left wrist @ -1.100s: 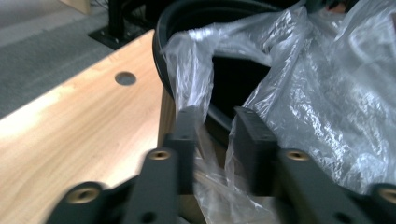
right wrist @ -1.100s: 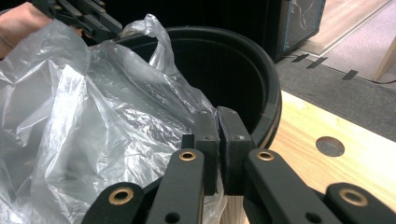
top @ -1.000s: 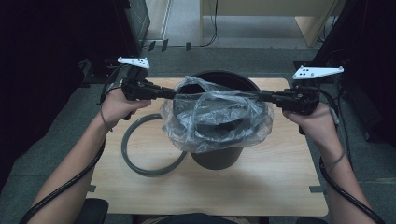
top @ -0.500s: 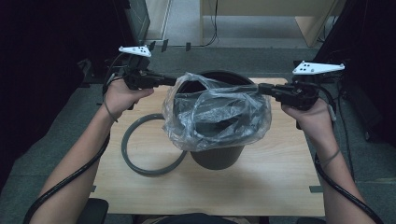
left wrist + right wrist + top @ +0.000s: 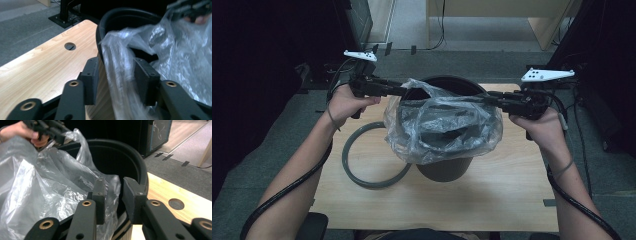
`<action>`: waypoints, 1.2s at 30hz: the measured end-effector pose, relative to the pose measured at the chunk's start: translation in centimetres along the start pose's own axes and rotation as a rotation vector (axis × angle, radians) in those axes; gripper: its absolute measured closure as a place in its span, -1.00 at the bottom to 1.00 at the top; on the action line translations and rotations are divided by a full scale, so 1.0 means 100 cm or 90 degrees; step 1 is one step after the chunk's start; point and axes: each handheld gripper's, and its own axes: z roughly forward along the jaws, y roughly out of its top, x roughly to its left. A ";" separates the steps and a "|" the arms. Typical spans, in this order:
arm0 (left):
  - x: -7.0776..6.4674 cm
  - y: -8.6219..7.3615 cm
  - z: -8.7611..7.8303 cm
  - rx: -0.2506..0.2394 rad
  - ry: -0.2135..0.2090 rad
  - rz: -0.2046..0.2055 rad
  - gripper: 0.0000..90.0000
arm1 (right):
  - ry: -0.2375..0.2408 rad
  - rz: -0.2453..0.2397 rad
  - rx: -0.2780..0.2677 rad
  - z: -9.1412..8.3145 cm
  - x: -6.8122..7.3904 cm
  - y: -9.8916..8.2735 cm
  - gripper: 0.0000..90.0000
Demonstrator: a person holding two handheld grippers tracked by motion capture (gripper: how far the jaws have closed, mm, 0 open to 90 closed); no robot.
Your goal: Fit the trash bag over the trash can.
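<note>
Crinkly clear plastic bag (image 5: 443, 125) over round black bin (image 5: 445, 167), smooth wooden table (image 5: 512, 195)

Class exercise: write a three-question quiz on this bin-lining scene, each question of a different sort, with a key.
1. True or false: the clear plastic bag is draped over the black bin.
2. What lies on the table to the left of the bin? A) grey ring B) lid C) bottle
3. The left gripper has bag film between its jaws; do they stand open or shut?

Key: 1 true; 2 A; 3 open.
</note>
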 end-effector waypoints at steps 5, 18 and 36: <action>-0.004 0.008 0.003 0.009 0.000 0.015 0.81 | 0.015 0.006 0.023 0.006 0.001 -0.002 0.72; -0.004 0.034 0.008 -0.014 0.086 0.057 1.00 | -0.034 -0.013 0.013 0.002 -0.006 0.008 1.00; 0.003 0.029 0.011 -0.036 0.082 0.061 0.51 | -0.068 0.002 -0.012 0.006 -0.019 0.004 0.64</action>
